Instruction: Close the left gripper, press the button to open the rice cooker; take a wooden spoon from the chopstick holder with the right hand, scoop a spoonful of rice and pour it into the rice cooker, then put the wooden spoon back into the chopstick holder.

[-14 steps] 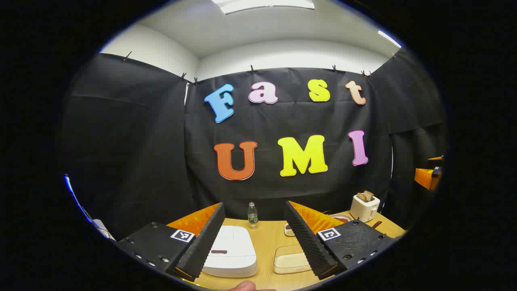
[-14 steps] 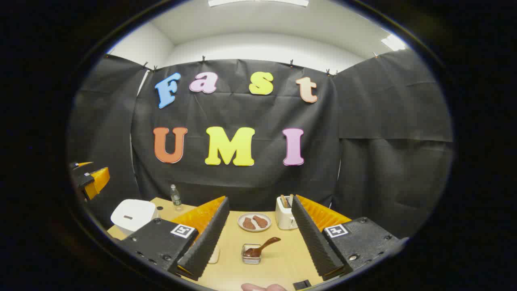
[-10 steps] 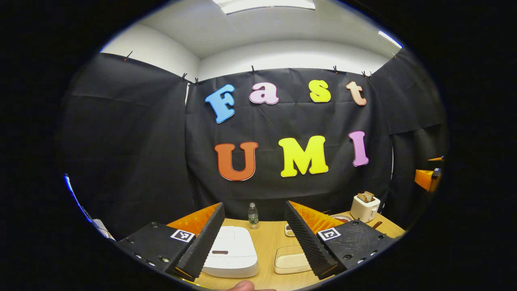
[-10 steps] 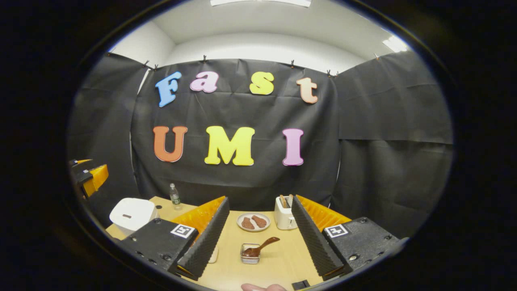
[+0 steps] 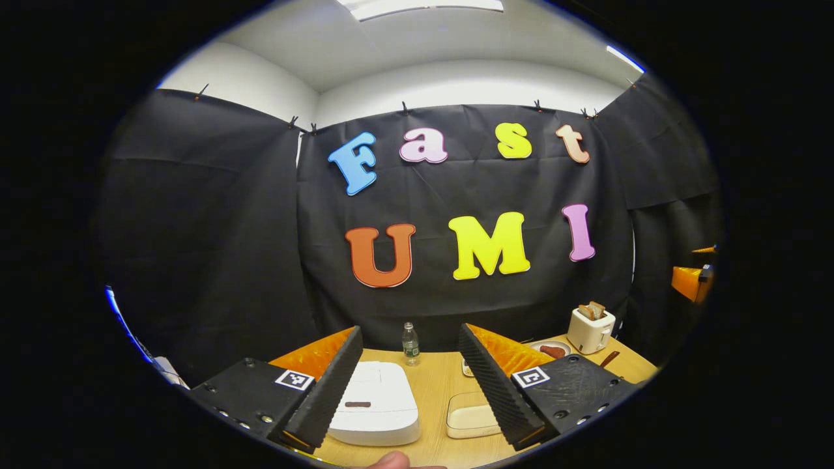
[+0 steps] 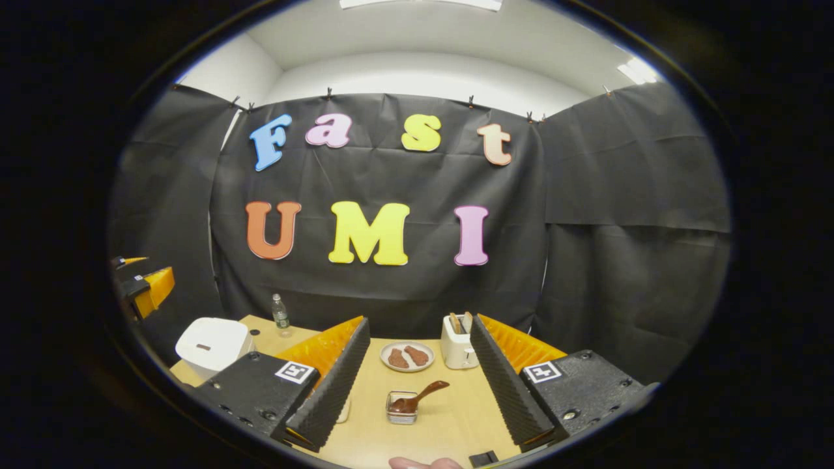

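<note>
The left gripper [image 5: 410,384], jaws apart, hangs above the closed white rice cooker [image 5: 376,404]. The right gripper [image 6: 420,384], also apart, frames the wooden spoon [image 6: 420,396] in its small holder [image 6: 401,410], bare table [image 6: 449,417] around.

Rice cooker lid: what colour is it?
White, with a small dark button; the rice cooker shows best in the left gripper view.

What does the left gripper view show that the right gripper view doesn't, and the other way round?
Left gripper view: a cream tray beside the closed cooker, both seen close. Right gripper view: the small holder with the spoon resting in it, and a small black thing at the near edge of the table. Both: the cooker, bottle, toaster, plate and table.
</note>
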The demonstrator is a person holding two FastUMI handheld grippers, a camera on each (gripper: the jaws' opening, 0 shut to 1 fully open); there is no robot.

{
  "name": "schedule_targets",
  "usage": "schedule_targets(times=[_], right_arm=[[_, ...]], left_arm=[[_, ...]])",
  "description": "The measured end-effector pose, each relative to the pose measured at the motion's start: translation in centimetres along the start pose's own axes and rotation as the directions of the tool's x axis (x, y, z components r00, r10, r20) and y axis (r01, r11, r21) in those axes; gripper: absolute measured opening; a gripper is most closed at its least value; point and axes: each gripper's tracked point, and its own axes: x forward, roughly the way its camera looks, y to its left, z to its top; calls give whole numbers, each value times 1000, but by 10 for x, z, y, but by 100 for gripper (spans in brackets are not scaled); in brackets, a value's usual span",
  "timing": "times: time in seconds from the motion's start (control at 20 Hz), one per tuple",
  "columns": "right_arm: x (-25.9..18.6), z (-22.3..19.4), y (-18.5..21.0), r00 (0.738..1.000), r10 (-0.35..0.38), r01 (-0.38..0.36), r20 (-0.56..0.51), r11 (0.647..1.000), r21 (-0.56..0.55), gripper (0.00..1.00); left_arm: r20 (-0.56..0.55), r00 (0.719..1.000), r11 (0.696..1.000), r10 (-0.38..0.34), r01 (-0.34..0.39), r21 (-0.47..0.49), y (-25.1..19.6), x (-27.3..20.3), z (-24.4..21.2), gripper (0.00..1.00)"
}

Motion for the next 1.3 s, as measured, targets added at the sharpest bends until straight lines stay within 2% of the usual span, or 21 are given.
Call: schedule_targets(times=[0.05,0.1,0.25,0.3,0.4,0.45,0.55,0.75,0.9,1.0,1.3], right_arm=[[0,1,0,1000,-1,1,0,1000,-3,100],[1,-1,-1,1000,-2,2,-3,1000,-7,100],[1,-2,0,1000,-1,1,-10,1000,-6,100],[2,-2,0,1000,1,-1,-10,1000,-9,100],[4,-3,-1,1000,-1,1,-13,1000,-19,100],[4,-2,-1,1000,-2,2,-14,1000,-21,100],[4,-3,1,1000,-1,0,-16,1000,-26,100],[6,-5,3,1000,-1,0,-31,999,-34,100],[9,-9,9,999,8,-10,-48,999,-46,100],[11,-11,15,998,11,-15,-62,998,-66,100],[16,-18,30,995,21,-33,-102,992,-119,100]], left_arm=[[2,1000,1000,4,-4,2,1,0,0,90],[0,1000,1000,4,-4,3,2,1,0,95],[-31,999,1000,-13,13,-3,-3,2,-6,94],[-32,999,1000,1,0,10,2,5,-7,73],[-37,998,998,49,-48,32,15,8,-8,25],[-52,998,999,32,-30,24,12,11,-11,1],[-80,997,1000,23,-23,-1,10,11,-19,0],[-97,992,997,78,-78,7,33,25,-26,0],[-164,980,994,108,-107,16,48,45,-56,0],[-229,964,991,134,-136,9,63,62,-85,0],[-420,889,981,181,-192,16,93,93,-178,0]])
